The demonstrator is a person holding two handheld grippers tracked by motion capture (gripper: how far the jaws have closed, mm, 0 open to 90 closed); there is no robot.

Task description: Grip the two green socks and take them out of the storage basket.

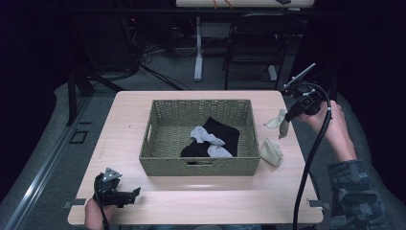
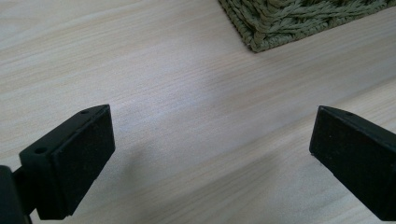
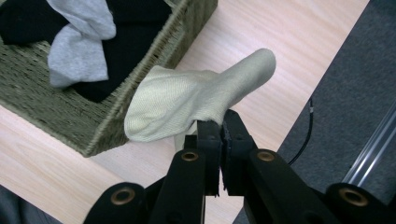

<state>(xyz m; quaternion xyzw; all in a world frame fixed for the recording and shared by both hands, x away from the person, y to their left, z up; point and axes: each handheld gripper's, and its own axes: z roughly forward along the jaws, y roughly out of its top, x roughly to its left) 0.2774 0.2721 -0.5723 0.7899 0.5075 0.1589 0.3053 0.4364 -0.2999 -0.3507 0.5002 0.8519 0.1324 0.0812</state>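
Observation:
A woven olive basket [image 1: 165, 167] stands mid-table, holding black cloth [image 1: 224, 132] and grey socks [image 1: 208, 137]. At the table's right edge my right gripper [image 1: 286, 118] is shut on a beige sock [image 1: 278, 122] and holds it off the table. In the right gripper view the beige sock [image 3: 187, 102] hangs from the pinched jaws beside the basket's corner [image 3: 93, 140]. Another beige sock [image 1: 271, 152] lies on the table right of the basket. My left gripper [image 1: 136, 192] rests at the front left, open, its fingers [image 2: 74, 161] wide apart over bare wood.
The light wooden table [image 1: 206, 201] has free room in front of the basket and at its left. Dark carpet lies beyond the right edge [image 3: 355, 93]. A chair [image 1: 253, 43] and a desk leg [image 1: 198, 52] stand behind the table.

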